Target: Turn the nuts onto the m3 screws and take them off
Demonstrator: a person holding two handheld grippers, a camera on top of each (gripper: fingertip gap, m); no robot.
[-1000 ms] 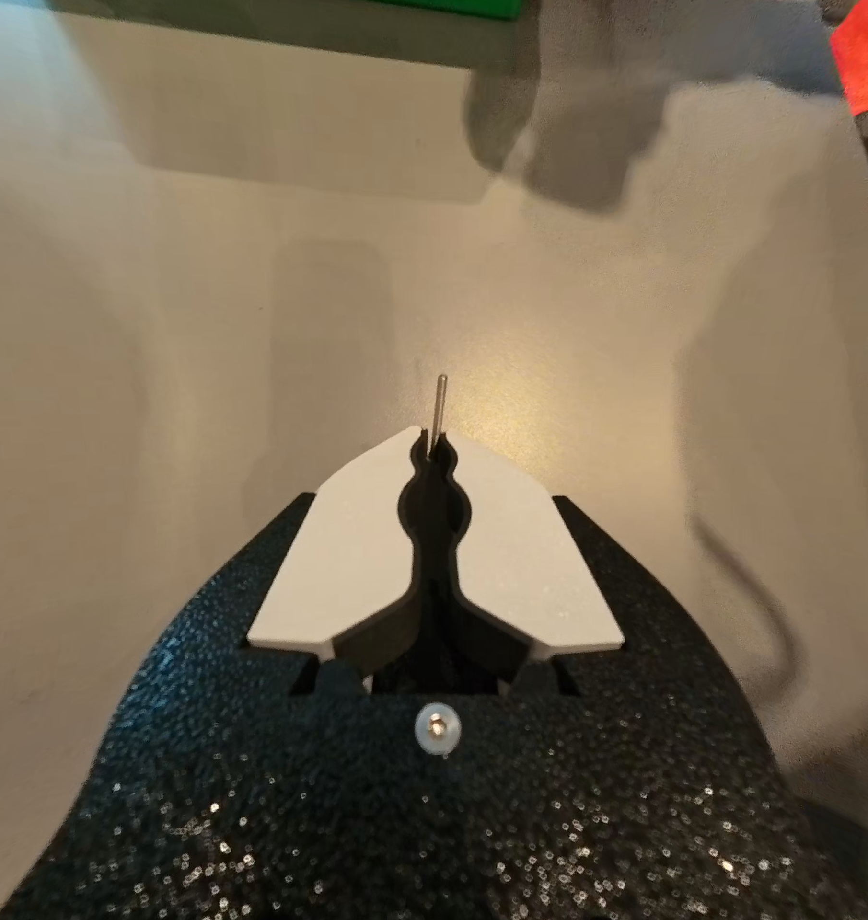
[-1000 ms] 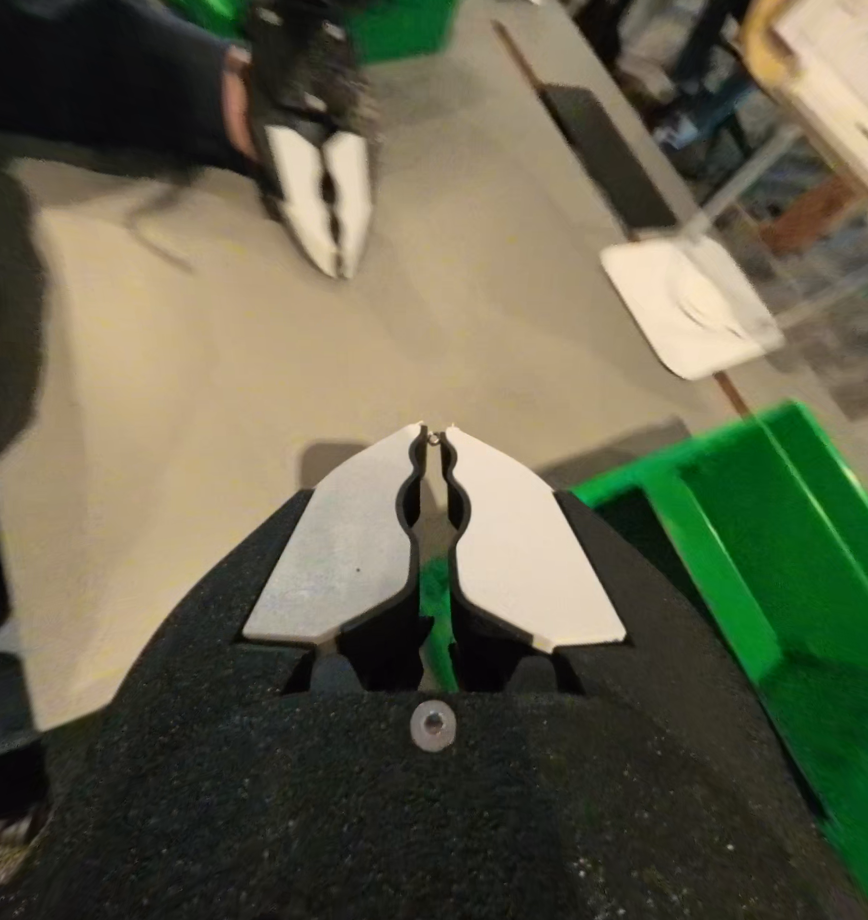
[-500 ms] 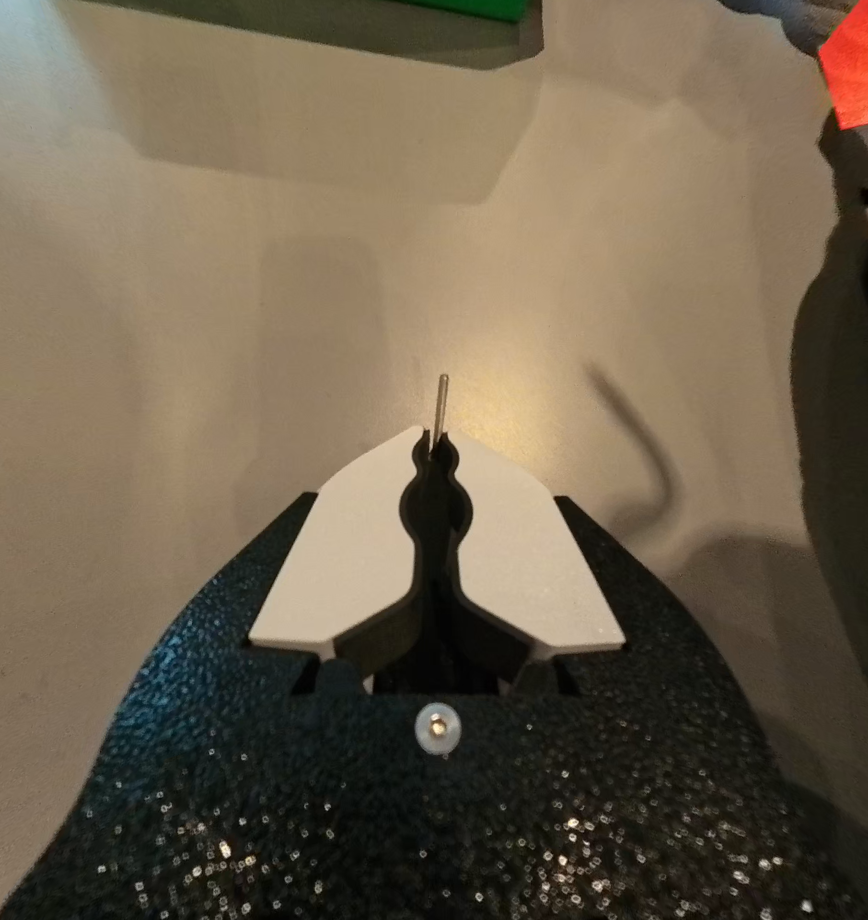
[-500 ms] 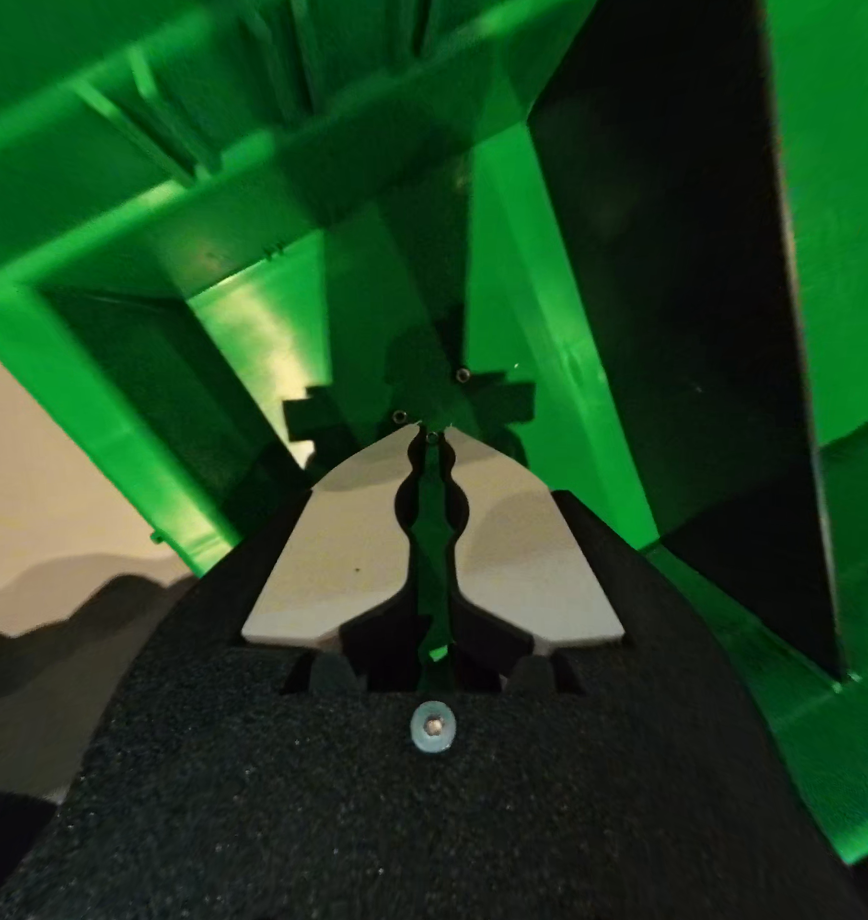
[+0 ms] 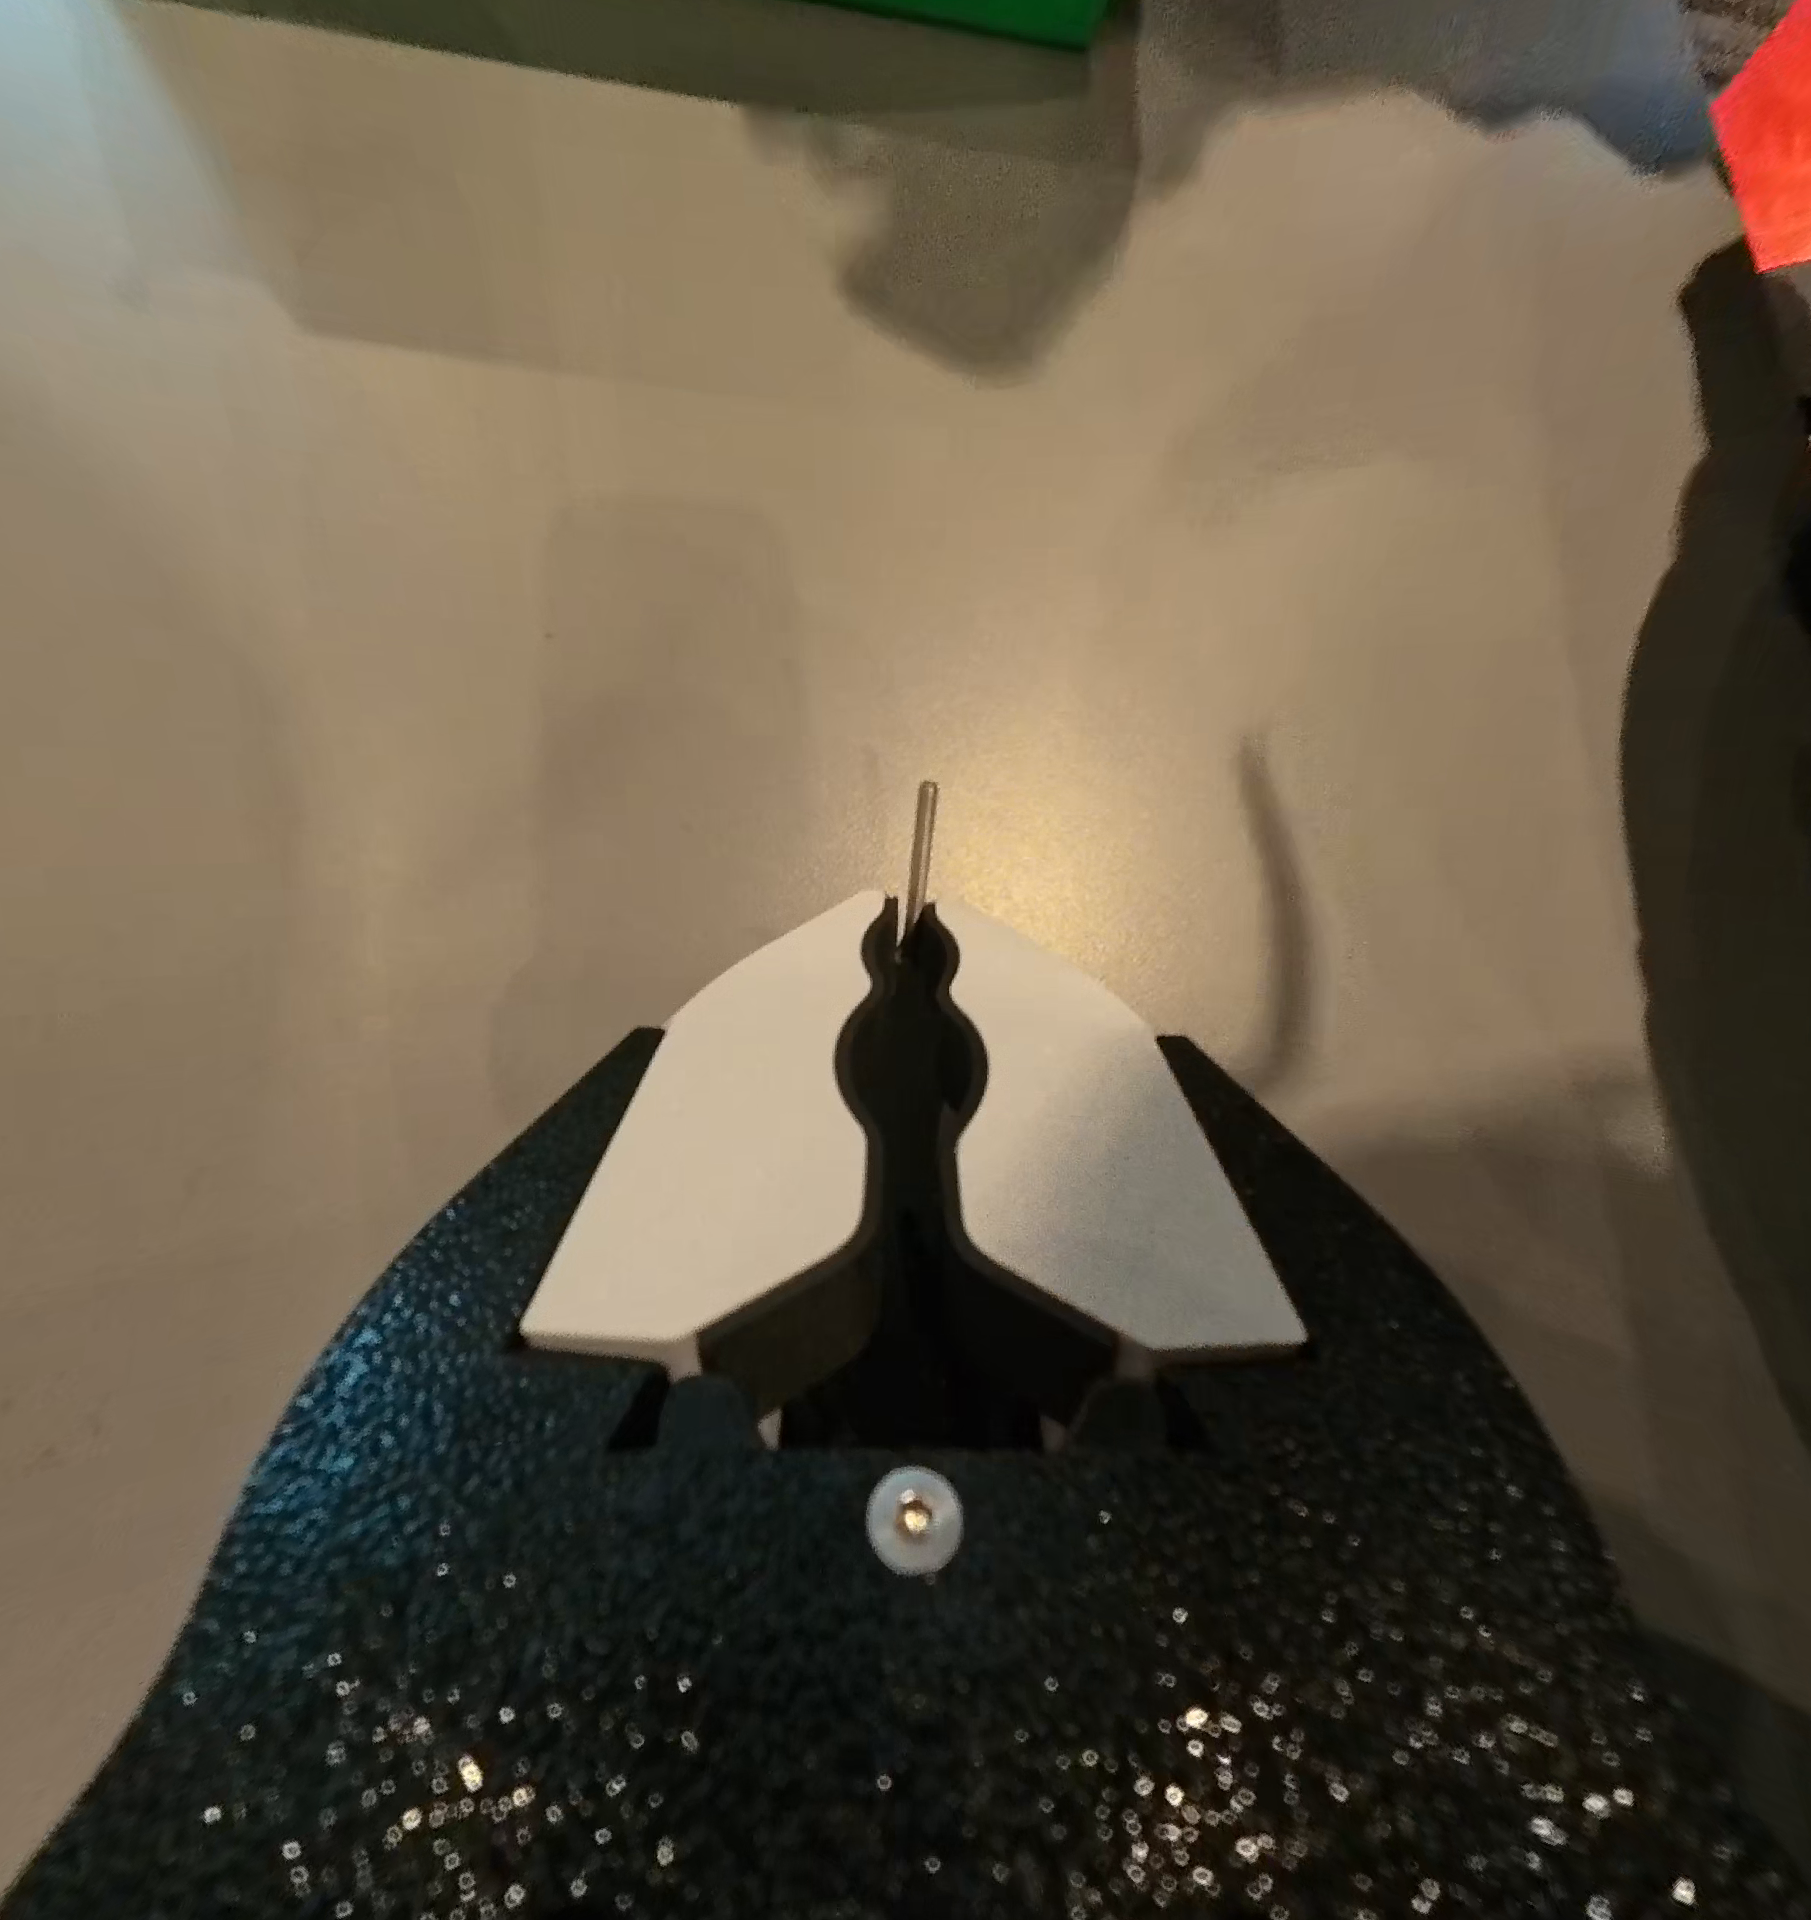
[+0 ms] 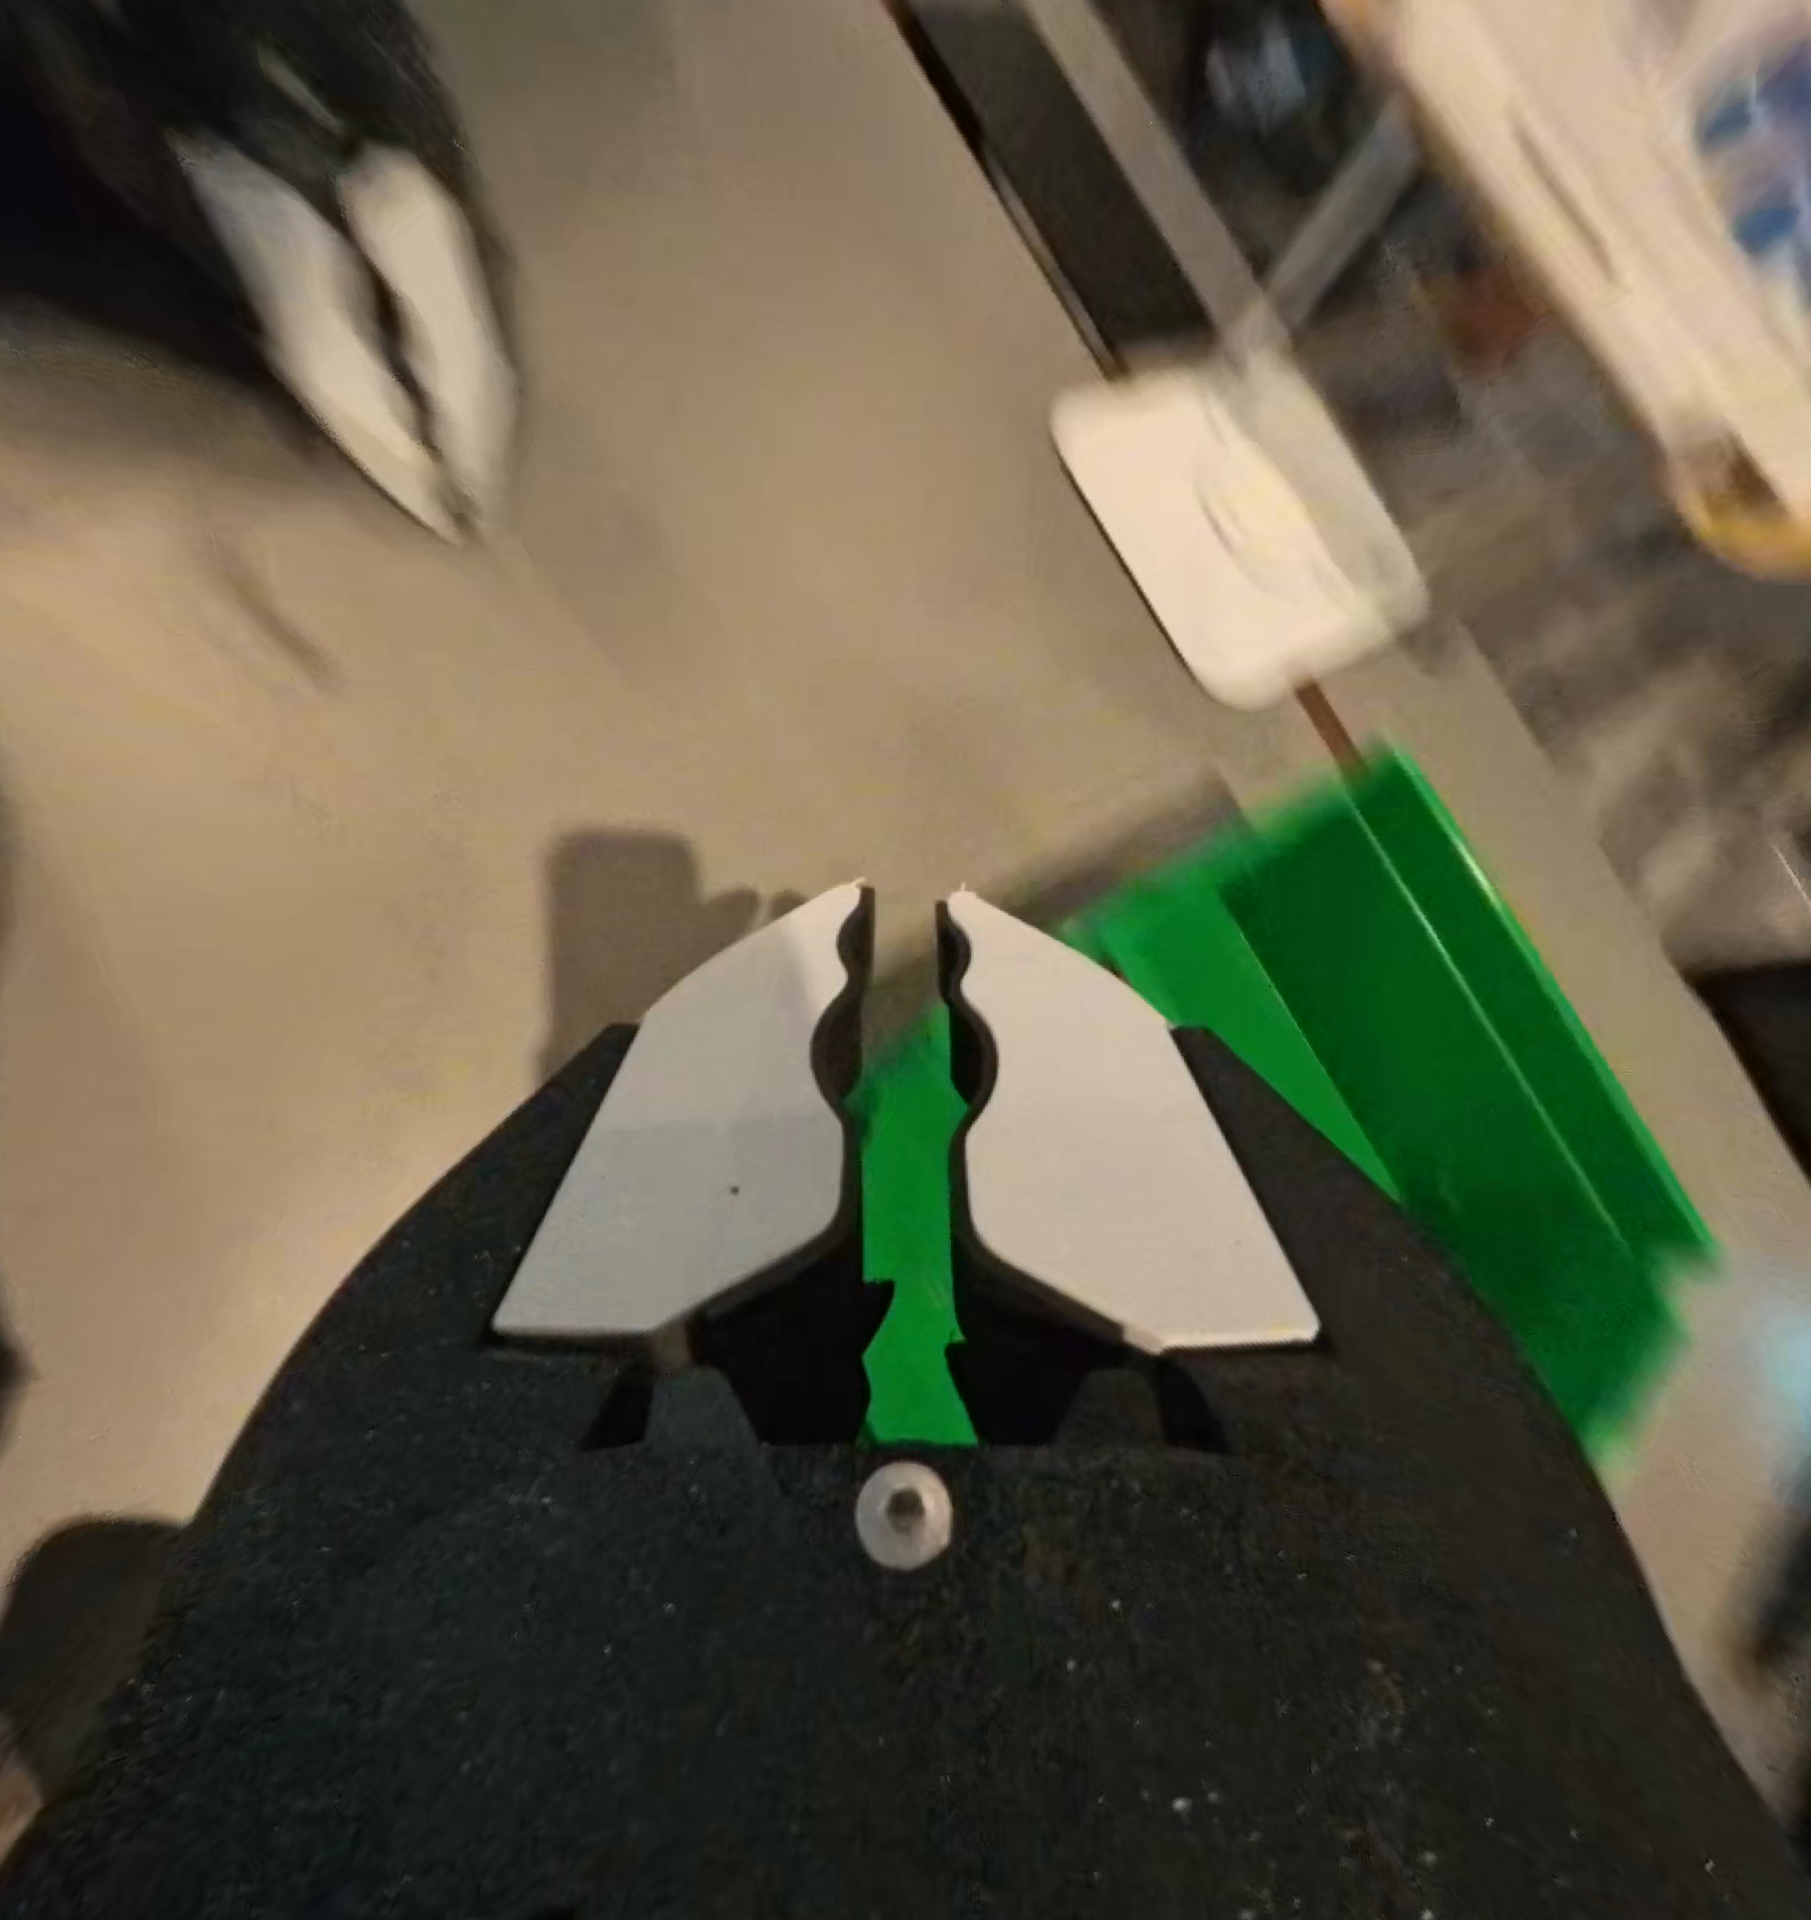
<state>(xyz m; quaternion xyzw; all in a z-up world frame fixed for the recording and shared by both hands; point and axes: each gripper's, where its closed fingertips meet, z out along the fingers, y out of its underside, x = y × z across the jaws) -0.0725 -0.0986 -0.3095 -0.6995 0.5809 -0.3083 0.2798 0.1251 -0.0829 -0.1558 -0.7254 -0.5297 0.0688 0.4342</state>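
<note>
Screw (image 5: 922, 868) base hidden within the jaws; green bin (image 6: 1452, 1039) and far gripper (image 6: 454, 520) motion-blurred.

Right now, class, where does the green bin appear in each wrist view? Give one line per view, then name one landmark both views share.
Left wrist view: the green bin shows only as a strip at the top edge, left of centre-right, beyond the held screw.
Right wrist view: the green bin fills the right of centre, partly behind the open right gripper.
Shared landmark: the beige table.
</note>
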